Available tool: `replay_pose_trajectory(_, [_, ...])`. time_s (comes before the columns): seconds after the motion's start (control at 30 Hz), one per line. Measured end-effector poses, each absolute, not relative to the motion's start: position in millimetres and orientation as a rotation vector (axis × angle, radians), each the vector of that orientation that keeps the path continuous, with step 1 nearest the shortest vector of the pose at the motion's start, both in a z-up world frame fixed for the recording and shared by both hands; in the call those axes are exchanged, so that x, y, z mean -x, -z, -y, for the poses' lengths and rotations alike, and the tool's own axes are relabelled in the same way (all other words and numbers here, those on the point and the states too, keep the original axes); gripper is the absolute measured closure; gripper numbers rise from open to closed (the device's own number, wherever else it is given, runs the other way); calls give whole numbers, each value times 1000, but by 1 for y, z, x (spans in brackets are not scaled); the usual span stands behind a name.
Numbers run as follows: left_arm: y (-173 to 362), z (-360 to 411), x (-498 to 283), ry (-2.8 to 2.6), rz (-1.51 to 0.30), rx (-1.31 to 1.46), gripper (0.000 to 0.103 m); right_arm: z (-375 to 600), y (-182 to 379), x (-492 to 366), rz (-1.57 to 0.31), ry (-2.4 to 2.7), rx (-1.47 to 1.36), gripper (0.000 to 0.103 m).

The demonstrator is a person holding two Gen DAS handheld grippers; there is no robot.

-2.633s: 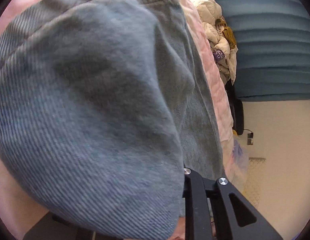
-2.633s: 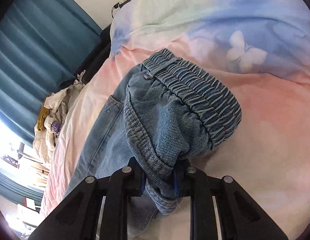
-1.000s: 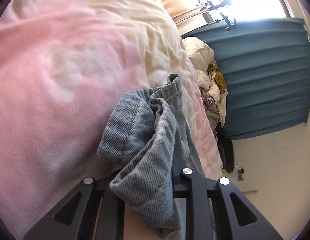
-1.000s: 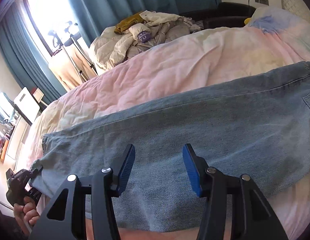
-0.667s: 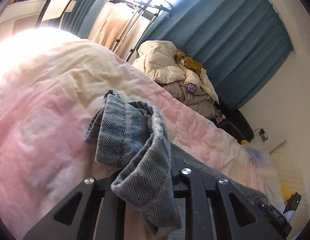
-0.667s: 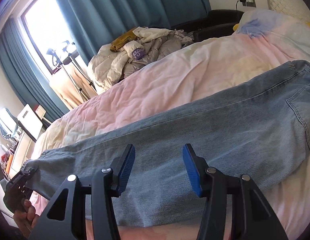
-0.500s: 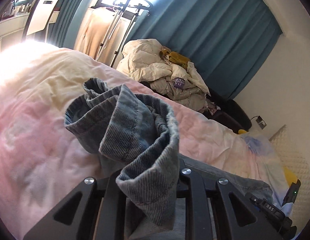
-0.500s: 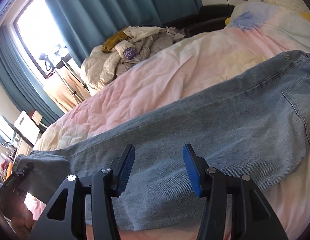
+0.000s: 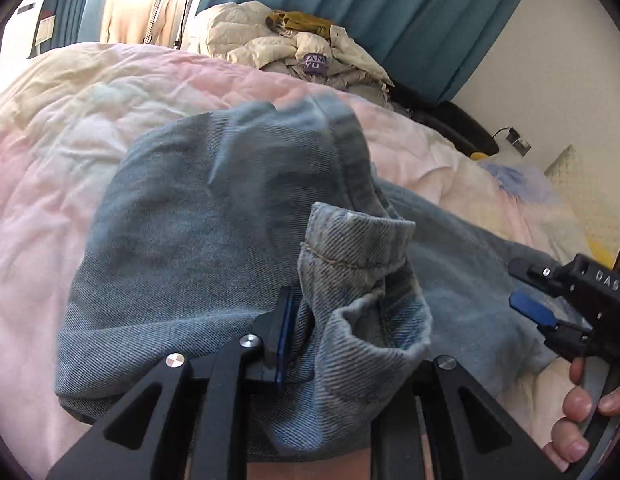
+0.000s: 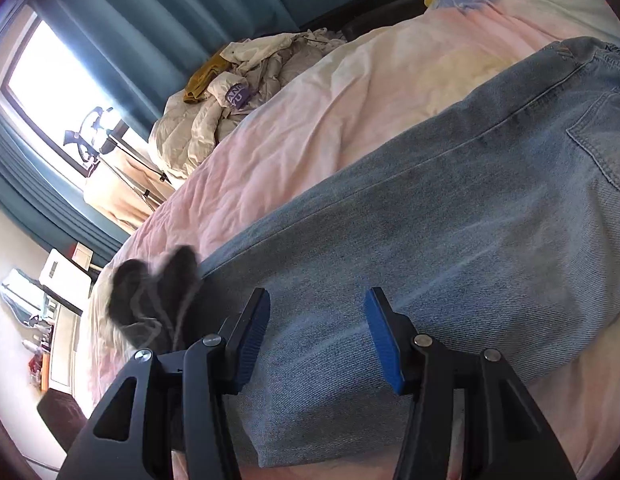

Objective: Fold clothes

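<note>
Your left tongs (image 9: 346, 344) pinch the jeans (image 10: 450, 240) hem, lifted mid-fold; right tongs (image 10: 316, 340) gape empty above the leg — folding barely begun.

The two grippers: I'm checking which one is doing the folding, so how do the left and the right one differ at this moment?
The left gripper is clamped on a bunched hem of the jeans and lifts it; the right gripper holds nothing. The left gripper's jaws stand close together with denim filling the gap, while the right gripper's jaws stand apart above the flat leg. Both are black with blue pads and point down over the bed.
</note>
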State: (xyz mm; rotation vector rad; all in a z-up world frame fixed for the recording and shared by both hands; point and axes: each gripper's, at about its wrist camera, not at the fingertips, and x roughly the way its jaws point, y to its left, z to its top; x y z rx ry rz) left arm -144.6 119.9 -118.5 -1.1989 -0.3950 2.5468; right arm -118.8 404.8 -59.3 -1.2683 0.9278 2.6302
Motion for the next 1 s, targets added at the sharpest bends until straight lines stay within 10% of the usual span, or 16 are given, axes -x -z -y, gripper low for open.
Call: replay_pose_trajectory(1.0, [58, -81, 84, -2448, -67, 1206, 81, -324, 47, 161, -1086, -3038, 1428, 53])
